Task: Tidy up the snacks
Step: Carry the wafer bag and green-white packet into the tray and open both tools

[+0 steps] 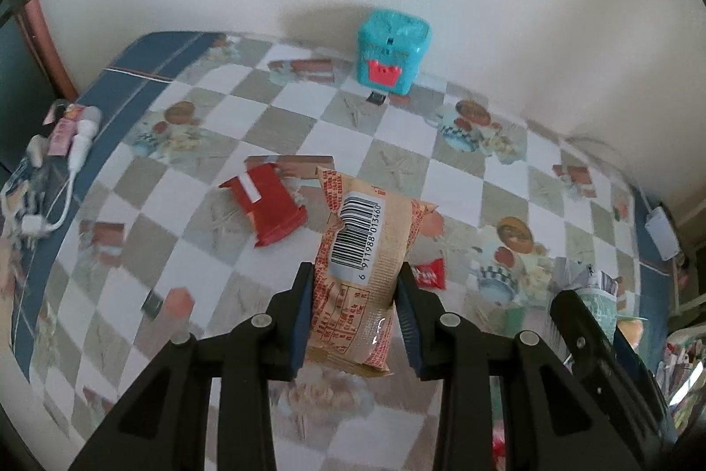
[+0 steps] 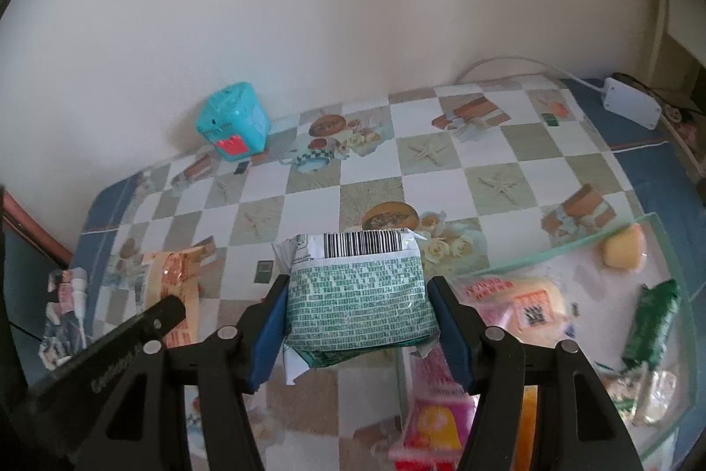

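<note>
My left gripper (image 1: 356, 276) is shut on an orange-tan snack packet (image 1: 366, 263) with a barcode, held above the checkered tablecloth (image 1: 282, 109). A red snack packet (image 1: 269, 204) lies on the table ahead to the left, and a small red candy (image 1: 429, 273) lies just right of the held packet. My right gripper (image 2: 357, 294) is shut on a green-and-white snack packet (image 2: 359, 299), held above the table left of a clear glass box (image 2: 573, 246) that holds several snacks. The orange-tan packet also shows at the left of the right wrist view (image 2: 176, 281).
A turquoise cube toy (image 1: 392, 54) stands by the wall at the back. White cables and small items (image 1: 66, 144) lie on the left table edge. A white power adapter (image 2: 633, 102) sits at the far right. The right gripper's finger (image 1: 578, 321) shows at the lower right of the left wrist view.
</note>
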Available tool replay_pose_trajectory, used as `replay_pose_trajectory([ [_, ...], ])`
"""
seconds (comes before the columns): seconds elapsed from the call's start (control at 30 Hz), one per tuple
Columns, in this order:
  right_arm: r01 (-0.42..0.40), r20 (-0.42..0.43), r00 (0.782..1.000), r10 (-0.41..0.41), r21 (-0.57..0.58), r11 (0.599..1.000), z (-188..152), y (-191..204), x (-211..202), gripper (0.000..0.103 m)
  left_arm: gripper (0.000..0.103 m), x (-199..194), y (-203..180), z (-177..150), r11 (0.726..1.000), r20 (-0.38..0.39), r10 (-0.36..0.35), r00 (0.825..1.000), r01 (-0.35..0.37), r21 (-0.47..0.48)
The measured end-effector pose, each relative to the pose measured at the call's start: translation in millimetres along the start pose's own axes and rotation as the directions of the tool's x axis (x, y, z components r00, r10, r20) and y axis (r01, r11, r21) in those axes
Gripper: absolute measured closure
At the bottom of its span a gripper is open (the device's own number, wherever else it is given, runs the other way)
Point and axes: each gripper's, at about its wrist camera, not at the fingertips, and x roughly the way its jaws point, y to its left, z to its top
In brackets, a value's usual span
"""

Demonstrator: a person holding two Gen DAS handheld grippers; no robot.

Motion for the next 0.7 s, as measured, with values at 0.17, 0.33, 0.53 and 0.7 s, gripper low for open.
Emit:
replay_pose_trajectory([
  [0.17, -0.002, 0.03, 1.0, 0.002, 0.007, 1.0, -3, -6, -35, 0.038, 0.066, -25, 3, -18, 1.0, 0.029, 0.004, 1.0, -0.004, -0.015],
  [0.33, 0.004, 0.052, 0.999, -0.006, 0.032, 0.999, -10, -19, -59, 0.038, 0.066, -49, -4, -37, 1.0, 0.071, 0.008, 0.997, -0.008, 0.0],
  [0.53, 0.031, 0.01, 0.999, -0.032, 0.071, 0.997, -32, -43, -61, 0.038, 0.066, -63, -16, -65, 1.0, 0.073, -0.007, 0.997, 0.005, 0.029],
  [0.7, 0.053, -0.01, 0.999, -0.052, 0.109, 0.993, -45, -63, -65, 0.038, 0.066, -65, -32, -78, 0.997, 0.046, -0.046, 0.998, 0.043, 0.06],
])
